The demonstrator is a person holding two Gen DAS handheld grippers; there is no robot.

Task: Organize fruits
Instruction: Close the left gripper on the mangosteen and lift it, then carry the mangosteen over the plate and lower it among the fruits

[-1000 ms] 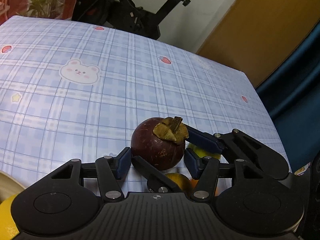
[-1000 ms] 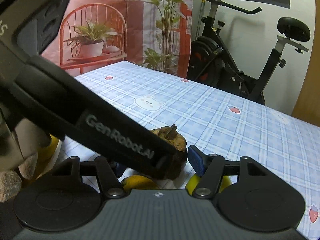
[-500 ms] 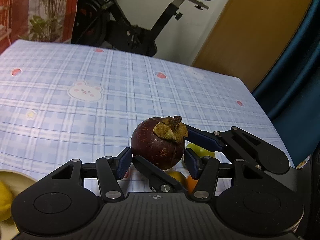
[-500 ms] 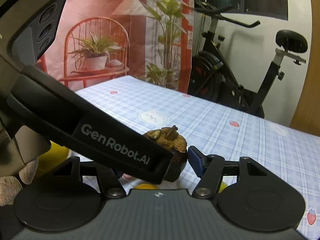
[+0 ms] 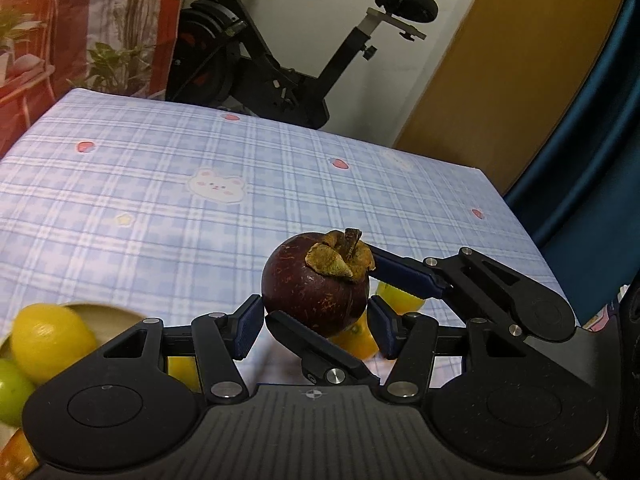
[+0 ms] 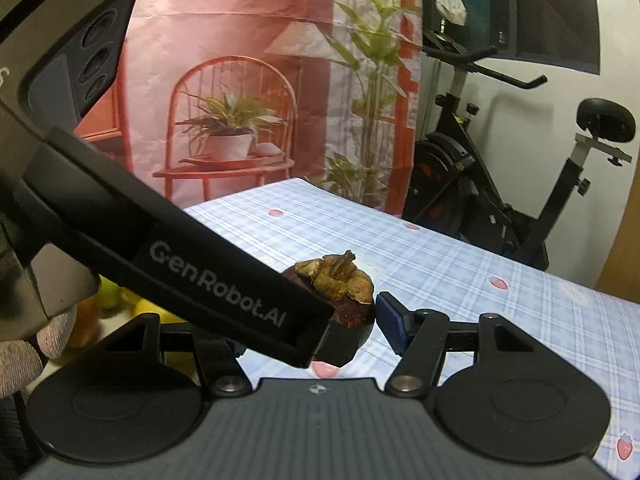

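Note:
A dark purple mangosteen (image 5: 316, 280) with a dry brown cap hangs above the blue plaid tablecloth (image 5: 160, 208). My left gripper (image 5: 315, 309) has a blue pad against each side of it. My right gripper comes in from the right in the left wrist view: one blue-padded finger (image 5: 404, 274) lies at the fruit's far right, the other passes beneath it. In the right wrist view the mangosteen (image 6: 344, 304) sits in my right gripper (image 6: 316, 332), whose right pad touches it. A left-gripper finger (image 6: 208, 276) crosses in front and hides the right gripper's left pad.
A pale plate (image 5: 100, 310) at the lower left holds a lemon (image 5: 48, 340) and a green fruit (image 5: 12, 396). Yellow and orange fruits (image 5: 396, 298) lie on the cloth under the mangosteen. A gloved hand (image 6: 20, 352) holds the left gripper. An exercise bike (image 5: 280, 76) stands behind the table.
Both grippers have risen together with the mangosteen between them. The cloth has dropped lower in both views. The plate with the lemon has come into the left wrist view.

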